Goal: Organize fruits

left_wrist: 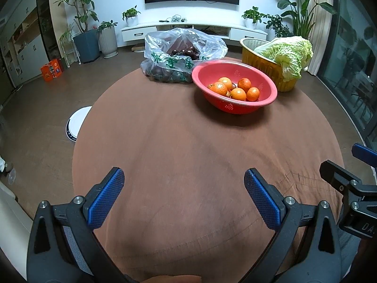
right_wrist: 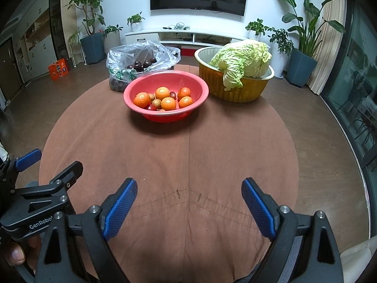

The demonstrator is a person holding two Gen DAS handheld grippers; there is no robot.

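Note:
A red colander bowl (left_wrist: 268, 82) (right_wrist: 200, 87) sits on the far part of the round brown table (left_wrist: 183, 146) (right_wrist: 188, 155). It holds several oranges (left_wrist: 238, 93) (right_wrist: 168, 103), small brownish fruits (right_wrist: 156, 103) and a red one (right_wrist: 151, 107). A clear plastic bag (left_wrist: 181, 54) (right_wrist: 141, 61) of dark purple fruits lies behind it to the left. My left gripper (left_wrist: 183, 179) is open and empty over the near table. My right gripper (right_wrist: 189, 187) is open and empty, beside the left one (right_wrist: 50, 172).
A gold basin (left_wrist: 264, 66) (right_wrist: 235, 89) with a napa cabbage (left_wrist: 289, 54) (right_wrist: 245, 61) stands right of the bowl. A white round device (left_wrist: 76, 122) lies on the floor left of the table. Potted plants and a TV stand line the far wall.

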